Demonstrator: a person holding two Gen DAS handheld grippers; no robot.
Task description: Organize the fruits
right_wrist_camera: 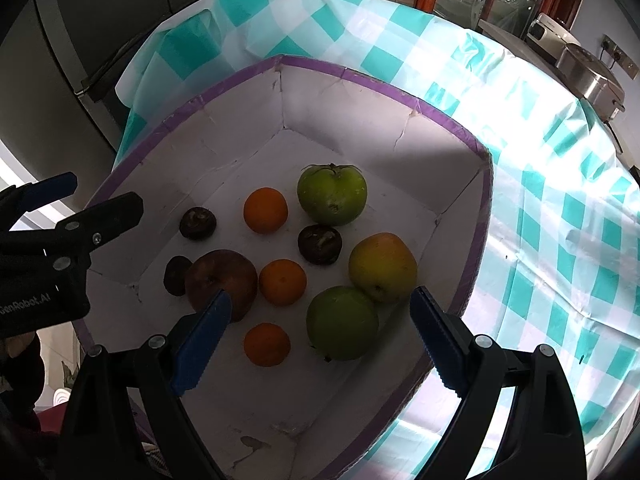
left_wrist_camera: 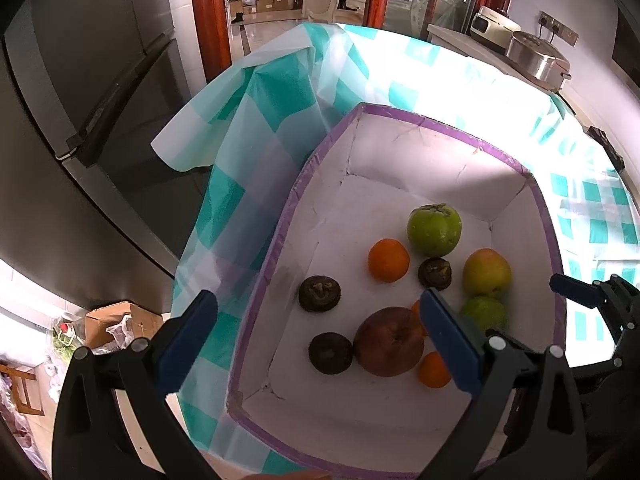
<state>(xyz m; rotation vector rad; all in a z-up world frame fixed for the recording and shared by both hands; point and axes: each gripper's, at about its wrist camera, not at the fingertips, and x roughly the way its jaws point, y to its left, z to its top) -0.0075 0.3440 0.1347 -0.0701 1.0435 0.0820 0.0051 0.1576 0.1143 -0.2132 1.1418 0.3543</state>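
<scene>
A white box with a purple taped rim stands on the checked tablecloth and holds several fruits. Inside lie a big green fruit, a second green one, a yellow-red apple, a dark red apple, three oranges and three dark brown fruits. My left gripper is open and empty above the box's left side. My right gripper is open and empty above the box's near part.
The teal-and-white checked cloth covers the table and hangs over its far-left edge. A dark fridge stands left of the table. A steel pot and a white appliance sit on a counter at the back right.
</scene>
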